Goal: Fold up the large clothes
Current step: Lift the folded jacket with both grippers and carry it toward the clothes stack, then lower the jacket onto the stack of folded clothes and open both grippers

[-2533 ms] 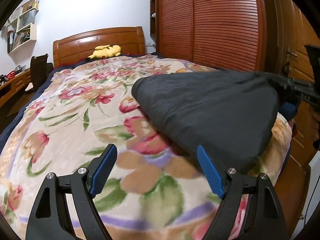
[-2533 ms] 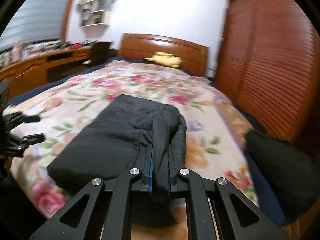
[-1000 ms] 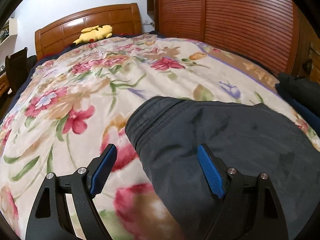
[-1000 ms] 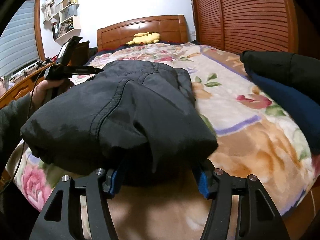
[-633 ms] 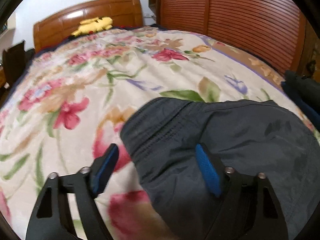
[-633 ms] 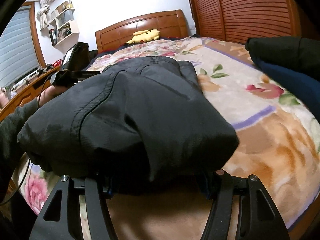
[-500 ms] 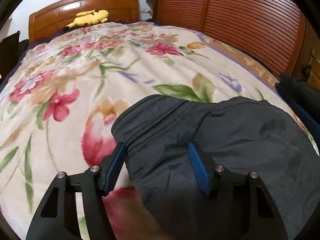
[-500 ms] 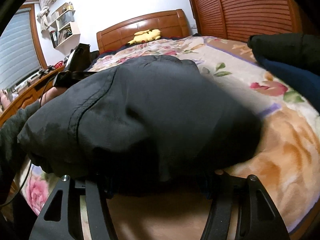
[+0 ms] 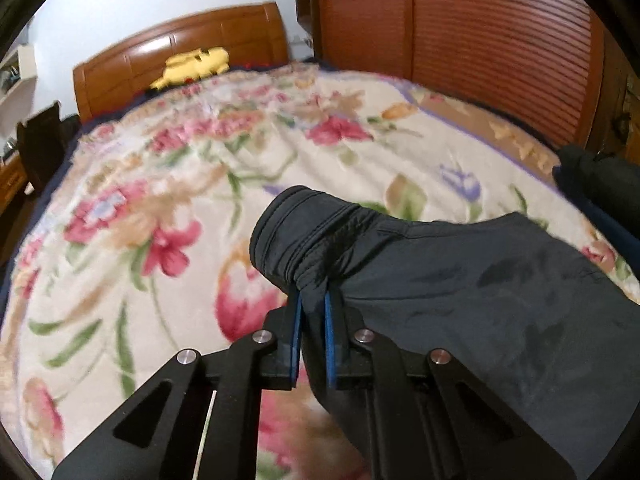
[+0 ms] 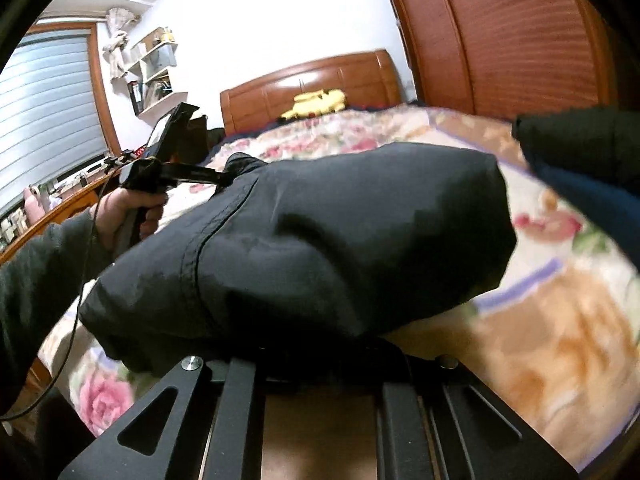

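Observation:
A dark folded garment (image 9: 480,300) lies on the floral bed blanket (image 9: 160,184). In the left wrist view my left gripper (image 9: 312,302) has its jaws closing, and the blue pads (image 9: 297,332) pinch the garment's ribbed, stitched edge, which bunches above them. In the right wrist view the same garment (image 10: 320,240) bulges over my right gripper (image 10: 320,360). Those jaws are closing too, with the fingertips hidden under the fabric. Across the garment a hand (image 10: 128,216) holds the left gripper (image 10: 222,178) at the far edge.
A dark pile of other clothes (image 10: 580,152) lies at the bed's right edge. A yellow plush toy (image 9: 192,66) sits by the wooden headboard (image 9: 180,48). Slatted wardrobe doors (image 9: 480,52) stand to the right, and a desk (image 10: 60,208) to the left.
Both grippers stood open around the garment's edges and have closed on the fabric. The left one has risen, bunching the ribbed edge; the near end has lifted with the right one.

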Action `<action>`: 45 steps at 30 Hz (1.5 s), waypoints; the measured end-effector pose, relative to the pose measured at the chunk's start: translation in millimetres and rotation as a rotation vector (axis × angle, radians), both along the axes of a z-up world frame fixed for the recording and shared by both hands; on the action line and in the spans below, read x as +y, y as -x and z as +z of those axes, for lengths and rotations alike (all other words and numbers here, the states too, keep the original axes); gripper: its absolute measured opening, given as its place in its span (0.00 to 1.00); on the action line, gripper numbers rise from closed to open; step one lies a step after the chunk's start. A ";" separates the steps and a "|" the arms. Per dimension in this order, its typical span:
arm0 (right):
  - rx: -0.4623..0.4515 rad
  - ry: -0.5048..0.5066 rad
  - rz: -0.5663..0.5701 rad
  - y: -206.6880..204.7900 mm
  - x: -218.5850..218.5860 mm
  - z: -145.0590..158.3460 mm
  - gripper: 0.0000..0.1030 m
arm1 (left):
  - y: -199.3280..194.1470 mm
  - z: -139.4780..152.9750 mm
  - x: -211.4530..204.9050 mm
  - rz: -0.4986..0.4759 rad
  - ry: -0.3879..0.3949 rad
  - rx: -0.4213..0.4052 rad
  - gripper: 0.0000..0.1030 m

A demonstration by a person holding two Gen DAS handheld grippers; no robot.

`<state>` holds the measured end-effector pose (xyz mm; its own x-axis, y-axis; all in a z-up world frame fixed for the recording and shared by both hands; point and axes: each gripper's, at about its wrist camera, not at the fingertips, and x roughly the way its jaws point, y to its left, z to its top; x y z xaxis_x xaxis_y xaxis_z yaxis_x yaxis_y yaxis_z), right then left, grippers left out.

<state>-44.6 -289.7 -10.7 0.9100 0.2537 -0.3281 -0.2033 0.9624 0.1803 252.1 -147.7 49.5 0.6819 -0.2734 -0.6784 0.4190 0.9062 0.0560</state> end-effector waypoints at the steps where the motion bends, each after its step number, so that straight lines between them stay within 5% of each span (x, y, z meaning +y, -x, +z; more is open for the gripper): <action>1: -0.010 0.005 -0.004 -0.1 -3.7 4.1 0.10 | 3.2 7.1 -1.9 0.001 0.000 -0.016 0.10; 13: -0.144 0.183 -0.057 -7.5 -70.0 77.5 0.09 | 32.6 94.9 -93.6 -0.019 -0.016 -0.210 0.10; 23: -0.187 0.374 -0.384 37.3 -201.5 163.0 0.09 | 41.4 175.3 -253.5 -0.217 0.151 -0.283 0.10; 33: -0.088 0.374 -0.648 74.4 -346.5 150.6 0.09 | 54.8 163.4 -399.8 -0.381 0.216 -0.241 0.10; 36: -0.030 0.323 -0.675 67.6 -374.6 127.0 0.09 | 53.6 134.8 -427.5 -0.388 0.134 -0.205 0.11; 39: 0.030 0.267 -0.674 63.5 -380.8 103.1 0.09 | 49.4 109.2 -422.9 -0.374 0.077 -0.112 0.12; 42: 0.027 0.202 -0.678 75.9 -387.8 91.6 0.10 | 56.5 101.9 -403.8 -0.378 0.068 -0.126 0.16; 45: 0.039 0.156 -0.695 85.3 -392.9 92.5 0.11 | 70.3 104.0 -378.1 -0.395 0.123 -0.102 0.42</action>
<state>-129.8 -682.5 81.8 0.8307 -0.4335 -0.3493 0.4707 0.8820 0.0246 181.8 -525.8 153.5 0.5706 -0.6015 -0.5592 0.7332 0.6799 0.0168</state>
